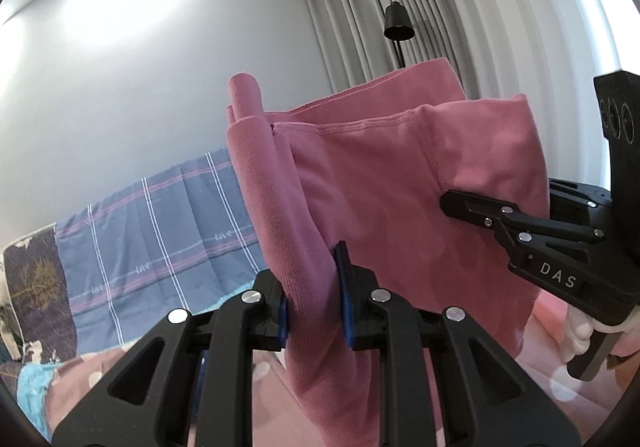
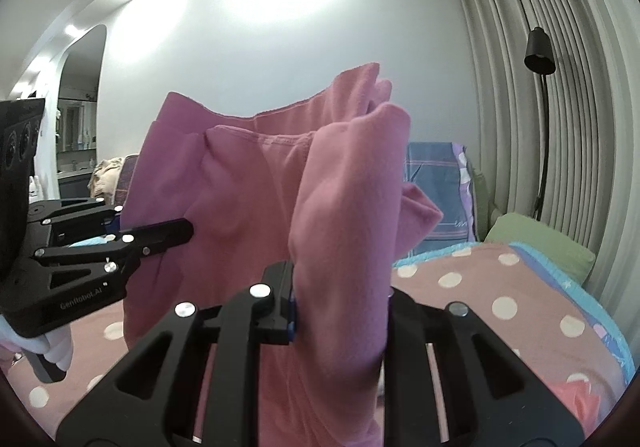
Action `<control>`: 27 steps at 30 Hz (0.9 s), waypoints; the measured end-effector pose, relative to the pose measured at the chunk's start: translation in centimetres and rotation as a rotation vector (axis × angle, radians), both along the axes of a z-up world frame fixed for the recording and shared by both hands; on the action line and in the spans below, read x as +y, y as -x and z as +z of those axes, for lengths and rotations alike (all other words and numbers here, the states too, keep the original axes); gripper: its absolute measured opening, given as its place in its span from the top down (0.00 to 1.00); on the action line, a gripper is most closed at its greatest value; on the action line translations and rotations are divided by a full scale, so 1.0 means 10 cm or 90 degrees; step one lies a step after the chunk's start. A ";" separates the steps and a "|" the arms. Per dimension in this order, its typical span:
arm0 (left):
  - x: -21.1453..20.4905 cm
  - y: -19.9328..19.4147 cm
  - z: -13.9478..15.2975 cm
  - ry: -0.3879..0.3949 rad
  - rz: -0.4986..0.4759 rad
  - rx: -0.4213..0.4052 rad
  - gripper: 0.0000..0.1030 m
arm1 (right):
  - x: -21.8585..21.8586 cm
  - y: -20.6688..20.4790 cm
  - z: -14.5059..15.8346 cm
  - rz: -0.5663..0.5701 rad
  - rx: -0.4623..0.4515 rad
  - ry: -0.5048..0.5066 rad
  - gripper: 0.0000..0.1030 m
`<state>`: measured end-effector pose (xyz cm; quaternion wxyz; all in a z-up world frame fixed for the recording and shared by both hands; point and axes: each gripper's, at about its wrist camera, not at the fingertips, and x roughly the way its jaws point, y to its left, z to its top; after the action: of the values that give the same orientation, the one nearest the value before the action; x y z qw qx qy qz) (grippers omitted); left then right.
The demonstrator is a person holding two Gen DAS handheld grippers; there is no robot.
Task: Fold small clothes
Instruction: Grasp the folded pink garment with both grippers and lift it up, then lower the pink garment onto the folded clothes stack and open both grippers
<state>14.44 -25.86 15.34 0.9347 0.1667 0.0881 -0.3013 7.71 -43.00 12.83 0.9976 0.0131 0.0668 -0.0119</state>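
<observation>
You are holding the pink garment above the polka-dot bedspread, left gripper and right gripper both clamping bunched edges; folding hardly begun

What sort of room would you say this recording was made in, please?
Most likely a bedroom at home: a bed with a pink polka-dot cover and a green pillow, long pleated curtains, and a black floor lamp beside them.

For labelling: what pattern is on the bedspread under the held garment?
Pink bedspread with white dots; right wrist view.
</observation>
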 end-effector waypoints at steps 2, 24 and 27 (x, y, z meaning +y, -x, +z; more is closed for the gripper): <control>-0.06 -0.11 0.01 -0.008 0.008 -0.007 0.81 | -0.04 -0.15 0.01 -0.009 -0.001 -0.003 0.83; -0.47 -1.93 -1.85 -0.206 0.244 0.152 0.63 | -0.63 -2.11 -1.55 -0.145 0.250 -0.118 0.58; -0.50 -1.79 -2.27 -0.253 0.207 0.113 0.62 | -0.61 -2.17 -2.26 -0.145 0.350 -0.095 0.49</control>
<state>32.30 -30.88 -7.39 0.9084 0.3034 0.2523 -0.1378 29.41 -49.11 -9.78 0.9306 0.0901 0.3332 -0.1218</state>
